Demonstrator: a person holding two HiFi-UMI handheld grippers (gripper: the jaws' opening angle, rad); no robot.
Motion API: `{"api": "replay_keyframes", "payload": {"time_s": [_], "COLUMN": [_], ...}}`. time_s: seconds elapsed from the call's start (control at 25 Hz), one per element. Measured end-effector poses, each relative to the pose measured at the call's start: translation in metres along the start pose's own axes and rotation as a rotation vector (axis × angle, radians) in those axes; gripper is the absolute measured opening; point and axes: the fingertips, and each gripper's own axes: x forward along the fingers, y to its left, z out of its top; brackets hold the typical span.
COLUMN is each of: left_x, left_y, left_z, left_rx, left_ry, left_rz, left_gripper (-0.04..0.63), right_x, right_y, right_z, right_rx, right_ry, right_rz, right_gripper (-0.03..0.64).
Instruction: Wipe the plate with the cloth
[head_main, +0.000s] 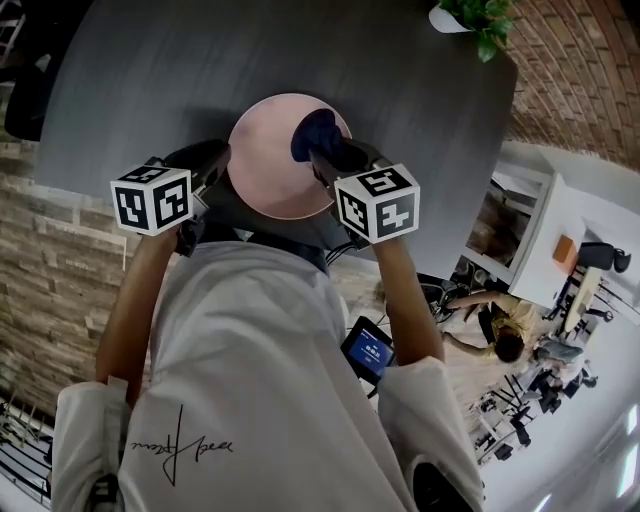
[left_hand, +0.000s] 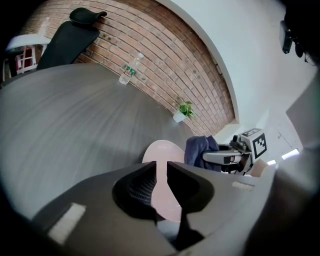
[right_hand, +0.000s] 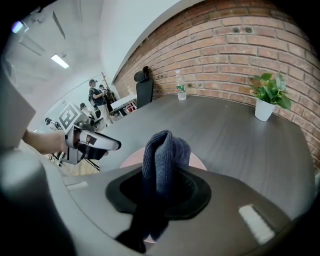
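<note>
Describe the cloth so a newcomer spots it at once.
Find the grey table by the brick wall, then the pink plate at its near edge. At the plate's right side, a bunched cloth is pinched in the right gripper; it is the only dark blue, soft thing.

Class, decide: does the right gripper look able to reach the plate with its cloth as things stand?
Probably yes: the right gripper holds the cloth at the plate, nothing between them; the left gripper is at the opposite rim.

I see a smooth, faintly glossy pink plate (head_main: 275, 160), a soft ribbed dark-blue cloth (right_hand: 165, 150), a matt grey wood-grain table (head_main: 200, 70) and a rough brick wall (right_hand: 240, 45).
</note>
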Motion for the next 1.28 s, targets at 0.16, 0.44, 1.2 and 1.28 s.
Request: {"api": "replay_keyframes", "payload": {"time_s": [0.16,0.44,1.2,1.28], "left_x": [-0.002,-0.007,-0.024,-0.024], "left_y": [-0.030,-0.071,-0.132,-0.136], "left_z": [0.006,0.014,0.049,0.052], "left_rx": [0.053,0.184,0.271,0.278], "left_ry": [0.004,0.001,-0.131,-0.138], "left_rz": [-0.074,-0.122,-0.186,-0.185], "left_gripper": [0.062,0.014,0.011,0.011], "right_x": [-0.015,-0.046,-0.125,-0.129], "right_y": [0.010,0.023,0.030,0.034], "right_z": [0.010,0.019,0.013,0.019], "right_rx": [-0.024,-0.003,0.034,0.031], "right_ry": [-0.066,-0.141,-0.287,-0.317], "right_rz": [-0.018,-0.035,-0.106,-0.090], "right_gripper": [0.089,0.087,0.077,0.077]}}
